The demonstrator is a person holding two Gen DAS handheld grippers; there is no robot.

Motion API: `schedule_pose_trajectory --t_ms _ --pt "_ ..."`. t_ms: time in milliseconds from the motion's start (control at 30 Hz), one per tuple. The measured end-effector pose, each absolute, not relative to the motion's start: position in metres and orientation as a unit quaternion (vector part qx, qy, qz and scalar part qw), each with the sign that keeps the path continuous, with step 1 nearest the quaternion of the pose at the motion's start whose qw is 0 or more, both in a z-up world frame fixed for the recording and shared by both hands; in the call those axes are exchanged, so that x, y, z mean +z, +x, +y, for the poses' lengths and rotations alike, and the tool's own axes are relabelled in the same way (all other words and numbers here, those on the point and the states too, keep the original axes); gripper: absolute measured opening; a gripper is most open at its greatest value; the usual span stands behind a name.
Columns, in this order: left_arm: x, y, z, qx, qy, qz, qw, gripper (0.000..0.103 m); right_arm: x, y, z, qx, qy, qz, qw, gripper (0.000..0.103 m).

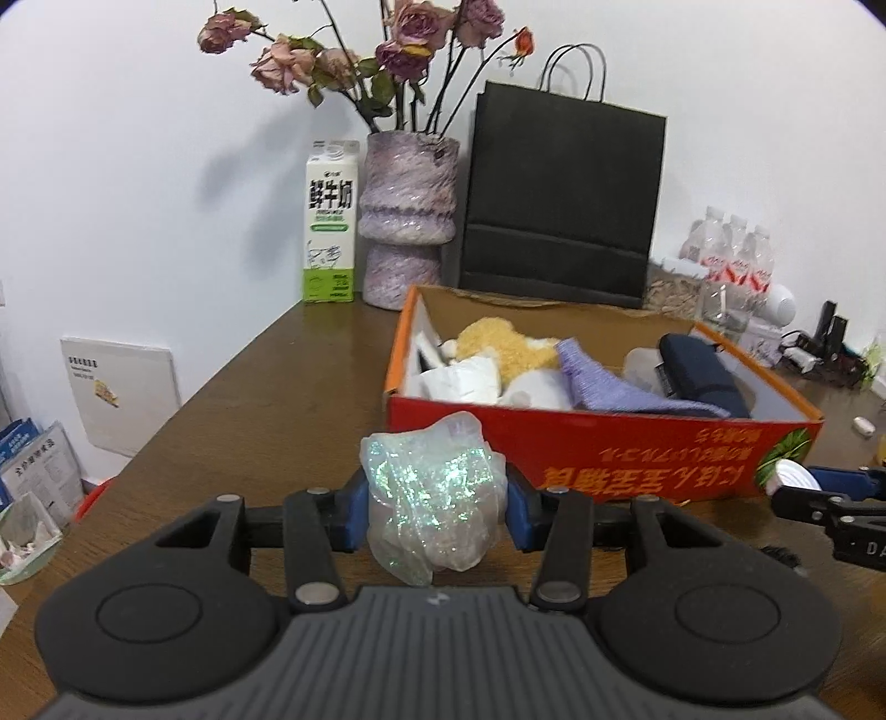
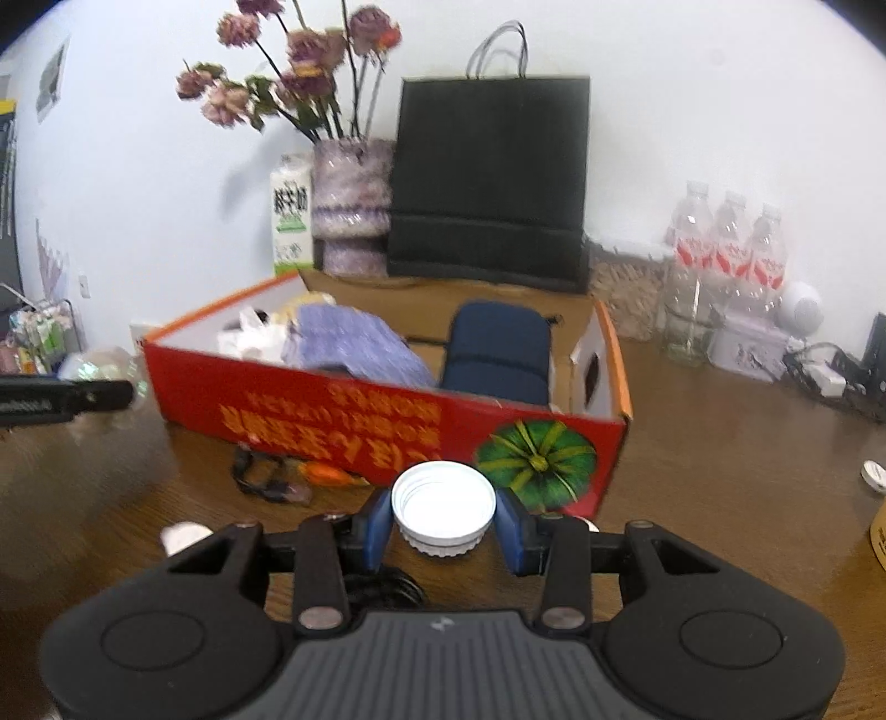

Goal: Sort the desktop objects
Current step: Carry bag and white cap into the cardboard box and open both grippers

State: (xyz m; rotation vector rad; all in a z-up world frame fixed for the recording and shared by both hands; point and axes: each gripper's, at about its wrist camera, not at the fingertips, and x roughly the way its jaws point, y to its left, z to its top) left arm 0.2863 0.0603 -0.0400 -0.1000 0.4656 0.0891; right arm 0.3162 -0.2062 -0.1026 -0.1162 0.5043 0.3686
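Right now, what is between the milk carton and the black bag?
In both wrist views, a purple vase of dried roses stands between the milk carton and the black bag.

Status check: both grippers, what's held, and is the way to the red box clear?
Left gripper shut on iridescent wrapper. Right gripper shut on white lid. Red box just ahead, open top, partly full. Nothing between.

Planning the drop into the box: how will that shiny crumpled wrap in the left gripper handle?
The iridescent wrap looks thin and crumpled, so probably very light and floppy. It bulges past the left gripper, so it likely squashes and may spring open or snag on release.
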Motion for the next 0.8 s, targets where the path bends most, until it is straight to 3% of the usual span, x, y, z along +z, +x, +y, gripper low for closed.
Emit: schedule_pose_trajectory --t_ms 467,800 --pt "0.02 0.311 0.015 0.012 -0.014 0.165 0.986 0.048 -0.032 0.327 -0.173 0.215 -0.033 0.176 0.96 0.039" --pt "0.022 0.359 0.018 0.021 -0.048 0.165 0.985 0.048 -0.026 0.368 -0.159 0.209 -0.012 0.176 0.962 0.039"
